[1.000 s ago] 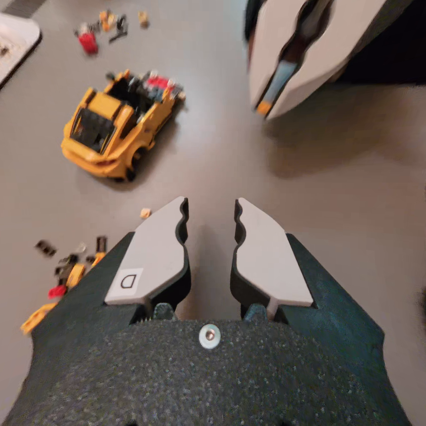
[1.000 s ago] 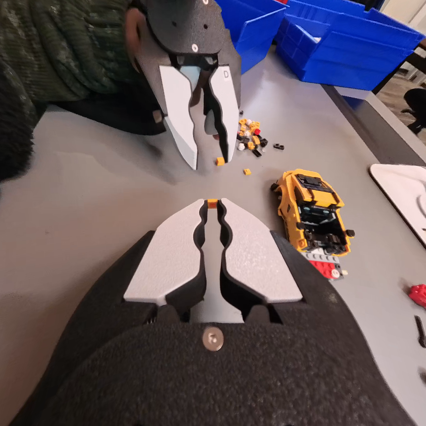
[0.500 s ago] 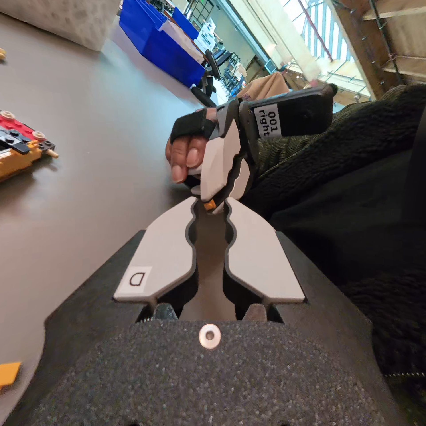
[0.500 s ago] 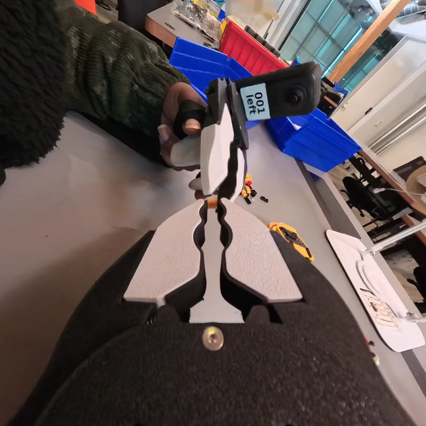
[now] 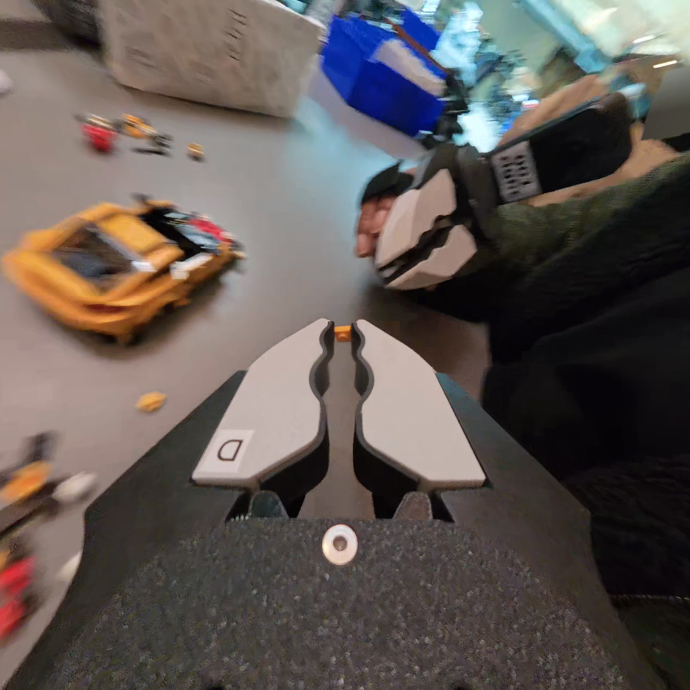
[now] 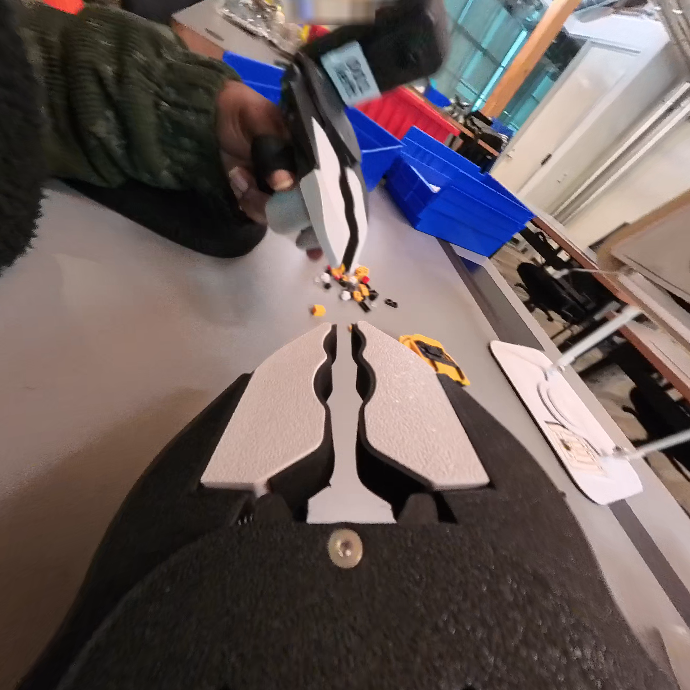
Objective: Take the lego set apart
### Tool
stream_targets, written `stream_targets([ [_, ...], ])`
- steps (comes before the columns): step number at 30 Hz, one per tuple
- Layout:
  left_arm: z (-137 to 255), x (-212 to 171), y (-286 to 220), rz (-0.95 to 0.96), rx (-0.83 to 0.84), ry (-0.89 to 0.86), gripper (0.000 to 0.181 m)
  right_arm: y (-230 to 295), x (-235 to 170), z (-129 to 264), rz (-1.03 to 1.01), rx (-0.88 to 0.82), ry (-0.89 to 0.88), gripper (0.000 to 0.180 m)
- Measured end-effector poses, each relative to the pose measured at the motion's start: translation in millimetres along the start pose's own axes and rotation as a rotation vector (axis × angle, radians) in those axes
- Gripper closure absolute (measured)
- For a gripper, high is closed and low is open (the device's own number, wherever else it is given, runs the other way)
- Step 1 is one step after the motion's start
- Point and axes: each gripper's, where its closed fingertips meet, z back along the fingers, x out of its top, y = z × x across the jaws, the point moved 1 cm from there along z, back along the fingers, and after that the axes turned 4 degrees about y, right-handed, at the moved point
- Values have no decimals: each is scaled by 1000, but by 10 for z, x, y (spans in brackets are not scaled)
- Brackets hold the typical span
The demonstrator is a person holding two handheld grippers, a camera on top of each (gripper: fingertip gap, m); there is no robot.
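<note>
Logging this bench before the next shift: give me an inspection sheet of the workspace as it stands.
Surface: grey table, bare in front.
Job's things: yellow lego car, partly stripped, on its wheels; small orange piece.
Clutter: loose pieces heaped beyond the car; a second scatter on the car's other side; white mat at the table edge.
Grippers: left gripper shut on the orange piece; right gripper with jaws nearly together, grip unclear.
Cables: nothing seen.
Surroundings: blue bins, white box.
</note>
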Motion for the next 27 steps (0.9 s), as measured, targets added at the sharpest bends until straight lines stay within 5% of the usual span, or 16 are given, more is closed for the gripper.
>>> stream_targets([
  [1, 154, 40, 135, -33, 129, -12, 173, -57, -21, 27, -15, -22, 6, 173],
  [6, 1582, 55, 891, -100, 992, -44, 173, -253, -146, 130, -66, -97, 43, 173],
  [11, 2666, -389, 1206, 139, 1353, -24, 173, -284, -191, 139, -83, -104, 60, 174],
  [14, 2847, -654, 1313, 271, 1363, 12, 172, -272, -214, 128, -76, -104, 77, 175],
  [16, 2830, -756, 1356, 337, 1318, 12, 156, -269, -226, 124, -77, -103, 85, 175],
  [23, 2744, -699, 1328, 300, 1288, -40, 143, -277, -255, 116, -87, -106, 99, 176],
  [27, 2016, -361, 1017, 81, 968, -45, 160, -279, -265, 112, -90, -104, 101, 176],
])
